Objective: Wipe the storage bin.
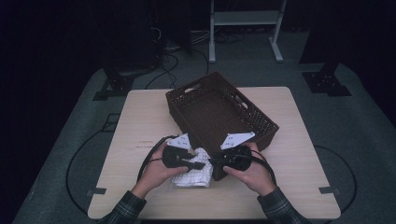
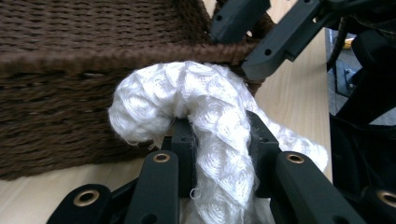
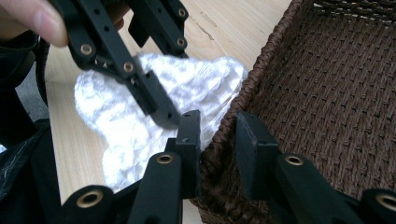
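A pale wooden table (image 1: pixel 140 121) with rounded corners carries a dark brown woven basket (image 1: pixel 261 122) set at an angle across its middle and a crumpled white cloth (image 1: pixel 198 173) just beside the basket's near-left corner.

— What stays out of sight at the table?

— The white cloth (image 1: pixel 194 173) lies half under the left gripper (image 1: pixel 201 164), its lower folds cut off by the frame's bottom in the left gripper view.

— And the basket (image 1: pixel 261 122)?

— Its near corner sits behind the right gripper (image 1: pixel 214 162). Whether those jaws actually touch the woven rim cannot be told; the person's forearms leave the frame.
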Motion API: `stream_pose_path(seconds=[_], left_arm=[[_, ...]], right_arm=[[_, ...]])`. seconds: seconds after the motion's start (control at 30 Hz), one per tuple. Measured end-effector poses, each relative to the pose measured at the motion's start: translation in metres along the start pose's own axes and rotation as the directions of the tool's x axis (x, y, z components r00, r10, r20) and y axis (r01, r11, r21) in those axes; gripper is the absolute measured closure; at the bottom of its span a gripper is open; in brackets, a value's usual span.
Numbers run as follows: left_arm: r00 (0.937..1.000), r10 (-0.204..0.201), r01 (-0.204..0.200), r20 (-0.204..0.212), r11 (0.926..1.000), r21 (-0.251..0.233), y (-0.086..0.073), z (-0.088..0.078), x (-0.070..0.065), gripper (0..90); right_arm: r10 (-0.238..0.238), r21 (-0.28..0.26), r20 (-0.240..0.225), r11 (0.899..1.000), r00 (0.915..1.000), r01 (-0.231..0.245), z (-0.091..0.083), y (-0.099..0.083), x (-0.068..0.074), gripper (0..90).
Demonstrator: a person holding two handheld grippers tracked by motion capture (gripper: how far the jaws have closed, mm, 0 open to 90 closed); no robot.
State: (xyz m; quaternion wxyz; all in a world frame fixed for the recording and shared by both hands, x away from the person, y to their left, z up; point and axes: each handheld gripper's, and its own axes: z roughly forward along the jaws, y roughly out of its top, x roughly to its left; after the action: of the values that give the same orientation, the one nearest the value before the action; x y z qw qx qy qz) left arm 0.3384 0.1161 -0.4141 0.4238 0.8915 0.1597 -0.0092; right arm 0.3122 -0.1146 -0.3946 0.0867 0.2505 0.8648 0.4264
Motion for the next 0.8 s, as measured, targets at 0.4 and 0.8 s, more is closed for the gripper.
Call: stream_pose_path(seconds=[0.4, 0.8], left_arm=[[0.9998, -0.015, 0.015, 0.010, 0.9970, 0.076, -0.010, 0.026, 0.000, 69.8], [0.9991, -0.005, 0.013, -0.041, 0.9797, 0.200, -0.025, 0.050, 0.004, 69.8]], right_arm=[[0.000, -0.001, -0.002, 1.000, 1.0000, 0.000, 0.000, 0.000, 0.000, 71.2], [0.002, -0.001, -0.005, 1.000, 1.0000, -0.002, 0.000, -0.001, -0.001, 71.1]])
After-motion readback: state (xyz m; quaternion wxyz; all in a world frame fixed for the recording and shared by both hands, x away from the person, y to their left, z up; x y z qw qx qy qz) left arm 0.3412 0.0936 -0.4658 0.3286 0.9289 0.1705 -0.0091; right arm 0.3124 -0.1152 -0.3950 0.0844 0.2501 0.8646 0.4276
